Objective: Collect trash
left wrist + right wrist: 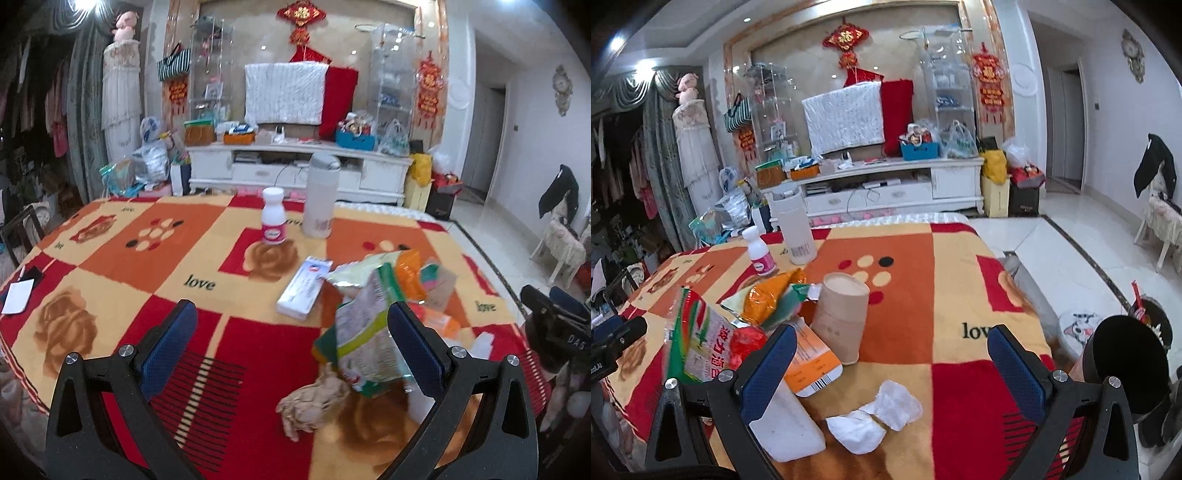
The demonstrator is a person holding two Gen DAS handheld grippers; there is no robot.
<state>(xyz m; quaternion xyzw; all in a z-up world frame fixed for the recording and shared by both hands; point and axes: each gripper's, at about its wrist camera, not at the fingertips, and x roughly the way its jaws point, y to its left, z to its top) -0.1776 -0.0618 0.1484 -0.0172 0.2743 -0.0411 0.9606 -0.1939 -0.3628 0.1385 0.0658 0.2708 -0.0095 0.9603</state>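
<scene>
Trash lies on a table under a red and orange blanket (pixel 207 266). In the left wrist view my left gripper (pixel 291 325) is open above the table; a green and white snack bag (pixel 365 328) stands by its right finger and a crumpled brown paper (pixel 314 406) lies below it. In the right wrist view my right gripper (pixel 892 354) is open over crumpled white tissue (pixel 875 417). A cardboard tube (pixel 842 317), an orange wrapper (pixel 772 299), an orange and white box (pixel 812 365) and the green bag (pixel 698 339) lie ahead and left.
A pink-labelled white bottle (pixel 273 221) and a tall white flask (pixel 321 195) stand at the table's far side. A white flat pack (pixel 304 288) lies mid-table. A black bin (pixel 1126 354) stands on the floor right of the table. A TV cabinet (pixel 295 170) is behind.
</scene>
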